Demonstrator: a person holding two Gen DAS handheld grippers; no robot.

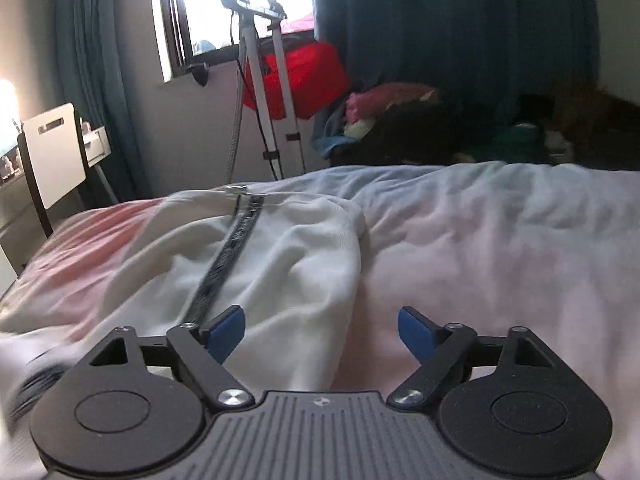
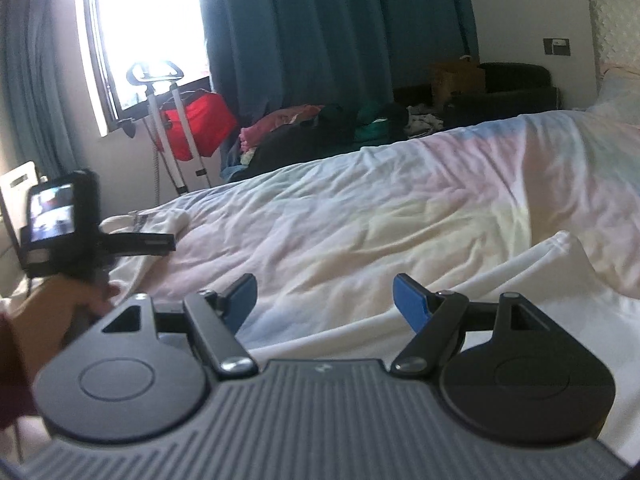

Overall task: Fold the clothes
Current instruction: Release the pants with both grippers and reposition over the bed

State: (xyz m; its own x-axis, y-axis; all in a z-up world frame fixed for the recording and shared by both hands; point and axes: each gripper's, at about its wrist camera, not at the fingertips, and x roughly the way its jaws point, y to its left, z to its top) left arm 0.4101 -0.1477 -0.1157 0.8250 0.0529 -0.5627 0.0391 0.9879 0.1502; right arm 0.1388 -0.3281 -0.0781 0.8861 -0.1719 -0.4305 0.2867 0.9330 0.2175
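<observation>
I look over a bed point(image 2: 400, 208) with a pale wrinkled cover, in a room with teal curtains point(image 2: 320, 32) and a bright window point(image 1: 240, 0). One white garment point(image 1: 280, 248) with a dark stripe lies crumpled on the bed; its near part is cut off by blur. Both my tools, left tool point(image 1: 320, 332) and right tool point(image 2: 324, 300), are released and grasp nothing. Behind the bed one dark heap of clothes point(image 2: 320, 128) is hard to read.

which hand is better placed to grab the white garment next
Left, probably. Its open tongs hang right over the white garment, while the right tongs, also open, face mostly bare bedsheet.
</observation>
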